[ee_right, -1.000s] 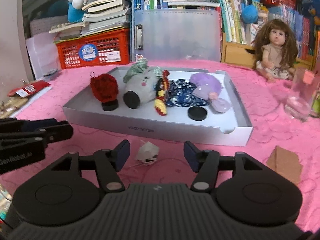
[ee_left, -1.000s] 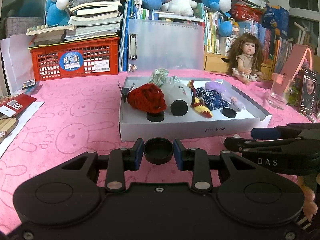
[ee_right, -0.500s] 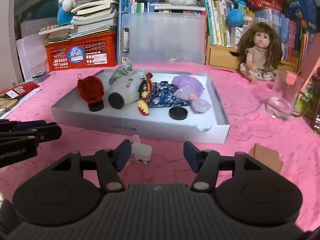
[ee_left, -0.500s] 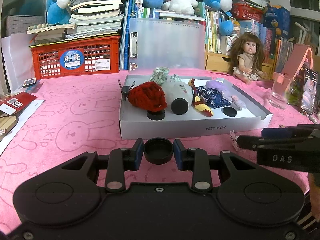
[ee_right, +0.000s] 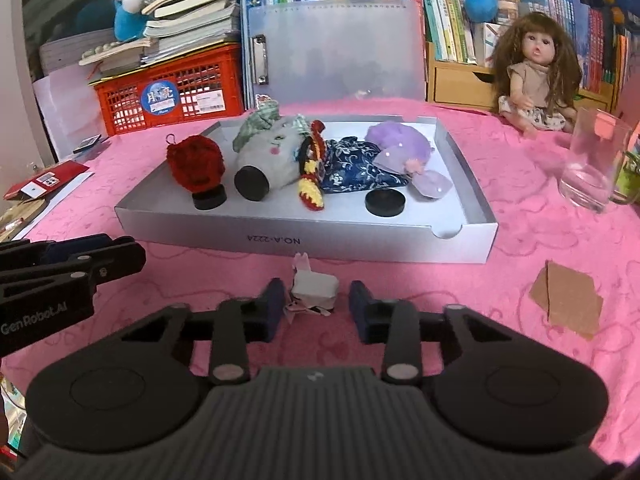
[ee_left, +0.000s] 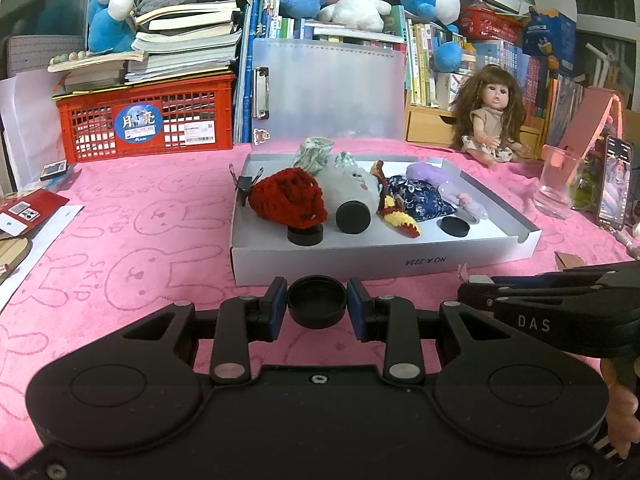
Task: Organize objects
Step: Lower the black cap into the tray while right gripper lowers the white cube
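Note:
My left gripper (ee_left: 317, 304) is shut on a black round cap (ee_left: 317, 300), just in front of the white box (ee_left: 360, 256). In the right wrist view a small white rabbit figure (ee_right: 314, 286) lies on the pink cloth before the box's front wall (ee_right: 280, 240). My right gripper (ee_right: 316, 308) is closing around it. The left pad touches the figure and a narrow gap shows at the right pad. In the box lie a red knitted ball (ee_right: 196, 166), a grey plush (ee_right: 272, 152), a blue pouch (ee_right: 352, 168), a purple plush (ee_right: 400, 144) and black caps.
A glass mug (ee_right: 592, 168) and a doll (ee_right: 536, 68) are at the right. A brown card scrap (ee_right: 564, 300) lies right of my right gripper. A red crate (ee_left: 144, 120) with books, a clear folder and shelves line the back. Papers lie at the left edge.
The right gripper's jaws have narrowed from wide apart to close around the rabbit figure. The left gripper has stayed still, holding the cap.

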Tool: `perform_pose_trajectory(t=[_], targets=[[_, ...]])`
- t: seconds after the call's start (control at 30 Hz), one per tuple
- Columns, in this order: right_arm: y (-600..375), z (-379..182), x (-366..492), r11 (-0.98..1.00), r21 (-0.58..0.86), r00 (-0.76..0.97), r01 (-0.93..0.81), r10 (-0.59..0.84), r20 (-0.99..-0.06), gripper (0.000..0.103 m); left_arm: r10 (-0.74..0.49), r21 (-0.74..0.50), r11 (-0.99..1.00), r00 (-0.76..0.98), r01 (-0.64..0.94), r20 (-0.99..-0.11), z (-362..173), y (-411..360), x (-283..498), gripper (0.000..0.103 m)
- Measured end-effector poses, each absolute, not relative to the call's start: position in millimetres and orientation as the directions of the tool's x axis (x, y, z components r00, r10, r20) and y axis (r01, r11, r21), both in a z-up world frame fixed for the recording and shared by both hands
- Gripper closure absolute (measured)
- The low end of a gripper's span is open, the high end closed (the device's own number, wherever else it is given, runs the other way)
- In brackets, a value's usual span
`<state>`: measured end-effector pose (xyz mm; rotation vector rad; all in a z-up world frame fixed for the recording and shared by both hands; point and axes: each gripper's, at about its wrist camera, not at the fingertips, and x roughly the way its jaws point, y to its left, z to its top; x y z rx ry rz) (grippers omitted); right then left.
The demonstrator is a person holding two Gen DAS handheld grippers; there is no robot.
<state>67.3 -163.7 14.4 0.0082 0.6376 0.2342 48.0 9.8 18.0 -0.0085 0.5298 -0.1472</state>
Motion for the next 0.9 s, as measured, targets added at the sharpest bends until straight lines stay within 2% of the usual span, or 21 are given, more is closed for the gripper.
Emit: perform_pose_trajectory(t=[0.53, 0.9], targets=[[-169.6, 45.7, 70.4, 0.972, 0.076, 0.823, -0.221, 0.227, -0.521, 0.073, -0.19, -0.062, 0.981, 0.87, 0.182, -0.454, 42.8, -2.9, 74.7, 0.072], [-184.0, 54.1, 98.8, 0.981, 0.077, 0.839, -0.18, 0.194, -0.508, 0.073, -0.202, -0.071, 0.979, 0.864, 0.191, -0.461, 45.7, -13.4, 113.3, 0.072]])
